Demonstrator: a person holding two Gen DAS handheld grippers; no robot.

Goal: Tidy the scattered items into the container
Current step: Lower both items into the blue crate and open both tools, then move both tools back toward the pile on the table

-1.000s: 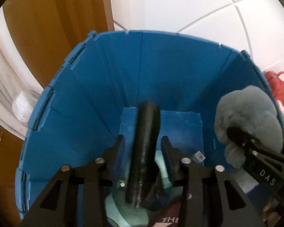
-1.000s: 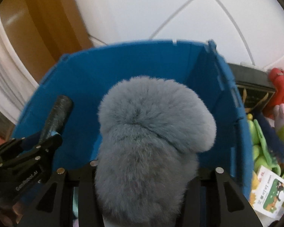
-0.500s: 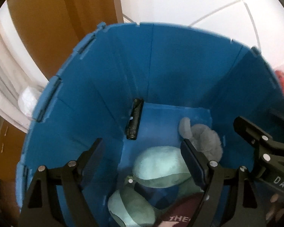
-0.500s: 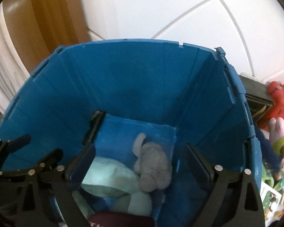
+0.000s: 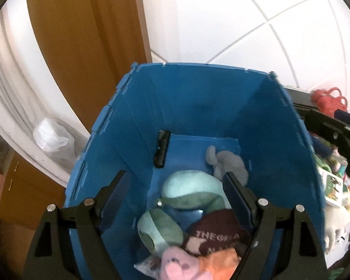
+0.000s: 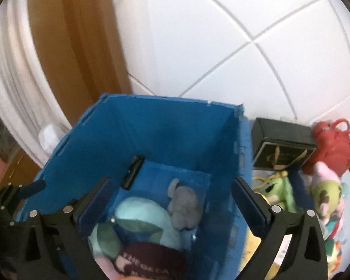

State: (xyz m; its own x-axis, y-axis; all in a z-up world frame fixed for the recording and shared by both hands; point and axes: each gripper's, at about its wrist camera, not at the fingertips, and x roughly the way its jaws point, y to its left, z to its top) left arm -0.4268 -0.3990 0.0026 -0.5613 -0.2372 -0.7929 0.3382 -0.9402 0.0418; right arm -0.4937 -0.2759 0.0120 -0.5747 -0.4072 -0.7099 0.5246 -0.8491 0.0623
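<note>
Black tube [image 5: 161, 149]: dark, rough-surfaced cylinder lying on the bin [image 5: 198, 107] floor against the left wall, long axis running toward the far wall. Grey plush [image 5: 228, 163] lies right of it, beside a teal pillow [image 5: 189, 189]. Left gripper [image 5: 177, 200] jaws apart, empty. Right gripper [image 6: 170, 203] jaws just opening, wide, empty.

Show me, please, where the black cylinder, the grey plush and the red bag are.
black cylinder [image 5: 161, 149]: left wrist view, mid-length.
grey plush [image 5: 231, 164]: left wrist view, body.
red bag [image 6: 331, 147]: right wrist view, front.
</note>
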